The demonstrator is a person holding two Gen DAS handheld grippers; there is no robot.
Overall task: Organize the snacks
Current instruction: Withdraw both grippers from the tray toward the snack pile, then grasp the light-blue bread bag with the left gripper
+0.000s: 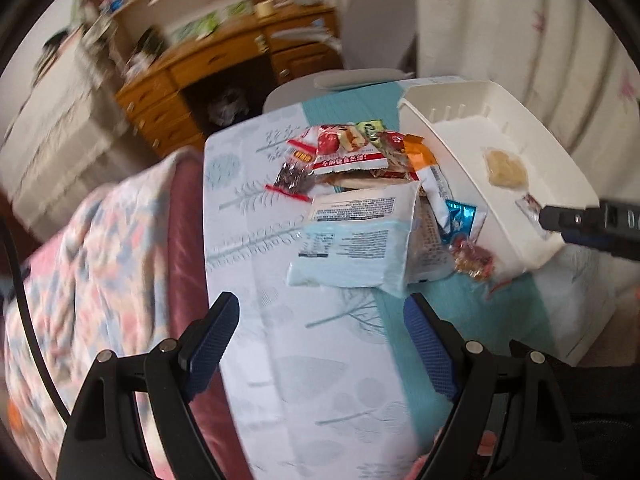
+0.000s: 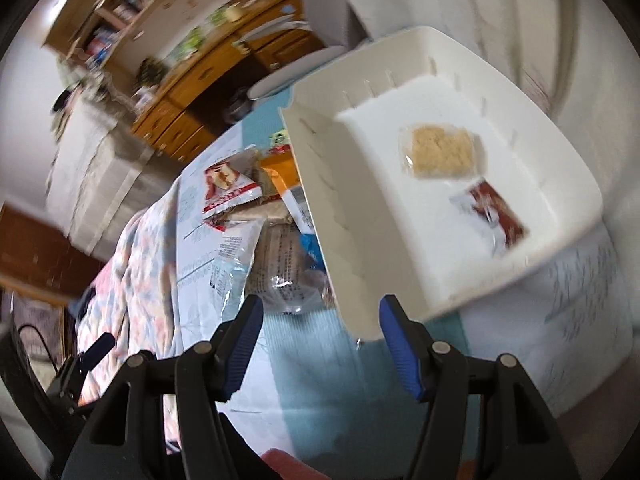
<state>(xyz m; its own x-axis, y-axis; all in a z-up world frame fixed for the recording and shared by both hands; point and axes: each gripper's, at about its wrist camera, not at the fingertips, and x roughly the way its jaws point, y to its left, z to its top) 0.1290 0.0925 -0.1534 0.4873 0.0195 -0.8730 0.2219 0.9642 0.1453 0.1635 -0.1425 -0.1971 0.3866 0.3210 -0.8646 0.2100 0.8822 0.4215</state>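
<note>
A pile of snack packets lies on the table left of a white plastic bin (image 1: 444, 118). A large white and pale-blue bag (image 1: 352, 240) is nearest, with a red-and-white packet (image 1: 348, 152) behind it. My left gripper (image 1: 320, 314) hovers open in front of the bag with nothing between its fingers. The bin (image 2: 320, 184) holds a clear-wrapped tan cake (image 2: 440, 152) and a brown-red packet (image 2: 498, 214). My right gripper (image 2: 320, 318) is open over the bin's near corner, gripping nothing. Its tip (image 1: 554, 224) shows at the bin's right rim in the left wrist view.
The table (image 1: 304, 380) has a white tree-print cloth with a teal stripe. A flowered quilt (image 1: 92, 264) on a red-edged bed lies along its left side. A wooden desk (image 1: 208, 60) with shelves and a grey chair (image 1: 376, 20) stand behind.
</note>
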